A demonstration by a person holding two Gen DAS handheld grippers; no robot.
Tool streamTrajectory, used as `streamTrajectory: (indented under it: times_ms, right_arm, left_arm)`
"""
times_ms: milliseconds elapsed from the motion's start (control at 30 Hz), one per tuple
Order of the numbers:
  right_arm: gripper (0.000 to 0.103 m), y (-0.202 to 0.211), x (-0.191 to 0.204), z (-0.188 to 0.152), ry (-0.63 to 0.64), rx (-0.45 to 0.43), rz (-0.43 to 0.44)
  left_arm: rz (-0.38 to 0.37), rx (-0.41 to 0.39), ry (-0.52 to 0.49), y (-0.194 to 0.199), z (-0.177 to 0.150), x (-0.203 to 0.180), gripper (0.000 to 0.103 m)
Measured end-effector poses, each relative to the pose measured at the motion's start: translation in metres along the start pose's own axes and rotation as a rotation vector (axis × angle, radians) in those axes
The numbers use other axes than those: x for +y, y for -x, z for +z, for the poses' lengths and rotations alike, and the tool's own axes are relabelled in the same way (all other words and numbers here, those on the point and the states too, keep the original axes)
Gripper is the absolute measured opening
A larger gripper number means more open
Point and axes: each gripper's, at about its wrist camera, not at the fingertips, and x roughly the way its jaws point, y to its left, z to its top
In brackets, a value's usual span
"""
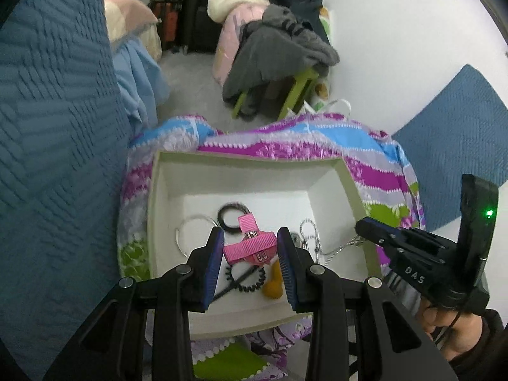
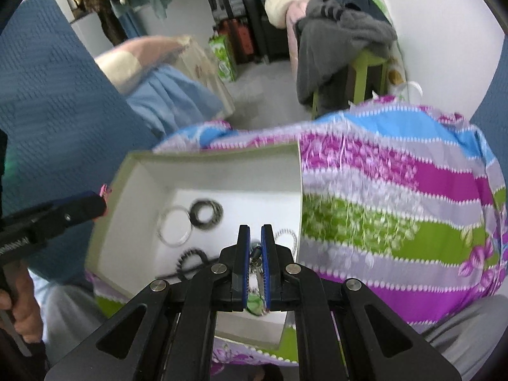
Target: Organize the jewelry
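Between the blue fingers [image 1: 213,254] of the left gripper [image 1: 250,249], a pink ribbon hair clip [image 1: 250,246] sits clamped above a white box [image 1: 165,190] holding rings and hair ties. Seen from the right wrist, the right gripper [image 2: 255,247] has its fingers nearly together, apparently pinching a thin silver chain [image 2: 258,273] over the same box.

The left gripper [image 1: 250,247] tilts steeply downward, its 2 blue-padded fingers [image 1: 214,263] part-spread and pressing either side of a pink bow clip [image 1: 249,246] held at their tips. The right gripper [image 2: 255,247] points down at a similar slant, its 2 fingers nearly together, pinching a thin silver chain [image 2: 258,273] that runs back between the pads. A bare hand [image 1: 451,327] wraps the right gripper's handle, low behind its fingers.
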Motion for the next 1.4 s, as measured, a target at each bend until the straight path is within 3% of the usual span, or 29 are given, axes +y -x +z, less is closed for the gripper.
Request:
streamTrajectory:
  times_ms: [200,267,300,400,467,600,700,833,933,1000,1200,1400]
  right_arm:
    - [0.007,-0.008,-0.007,-0.007,-0.035,0.037,0.047]
    - [0.014,-0.006,-0.006,-0.006,-0.034,0.044,0.054]
    - [0.025,-0.003,-0.006,-0.005,-0.037,0.046,0.063]
    - [0.033,0.01,-0.005,0.0,-0.032,0.032,0.081]
    - [0.044,0.021,-0.004,0.005,-0.024,0.019,0.073]
    - [0.066,0.058,-0.003,0.02,0.002,-0.055,0.08]
    - [0.078,0.088,0.001,0.033,0.029,-0.117,0.059]
    - [0.09,0.129,0.004,0.047,0.038,-0.205,0.057]
    - [0.094,0.159,0.004,0.052,0.033,-0.253,0.084]
    - [0.103,0.178,0.006,0.051,0.039,-0.296,0.074]
    - [0.103,0.222,0.015,0.037,0.082,-0.398,0.042]
    - [0.103,0.241,0.022,0.014,0.132,-0.446,0.011]
  left_arm:
    - [-0.019,0.059,0.019,-0.014,-0.005,-0.001,0.038]
    - [-0.015,0.06,0.031,-0.012,-0.003,-0.002,0.049]
    - [-0.002,0.048,0.031,-0.008,-0.002,-0.005,0.056]
    - [0.019,0.014,0.015,0.006,0.001,-0.013,0.068]
    - [0.048,-0.011,-0.002,0.019,0.003,-0.02,0.073]
    - [0.143,-0.085,-0.012,0.049,0.009,-0.033,0.074]
    - [0.131,-0.138,-0.018,0.076,0.014,-0.044,0.08]
    - [0.128,-0.163,-0.055,0.105,0.02,-0.064,0.081]
    - [0.151,-0.199,-0.069,0.128,0.02,-0.079,0.081]
    - [0.152,-0.229,-0.075,0.144,0.019,-0.089,0.087]
    - [0.157,-0.321,-0.112,0.182,0.003,-0.118,0.1]
    - [0.16,-0.398,-0.14,0.207,-0.015,-0.145,0.102]
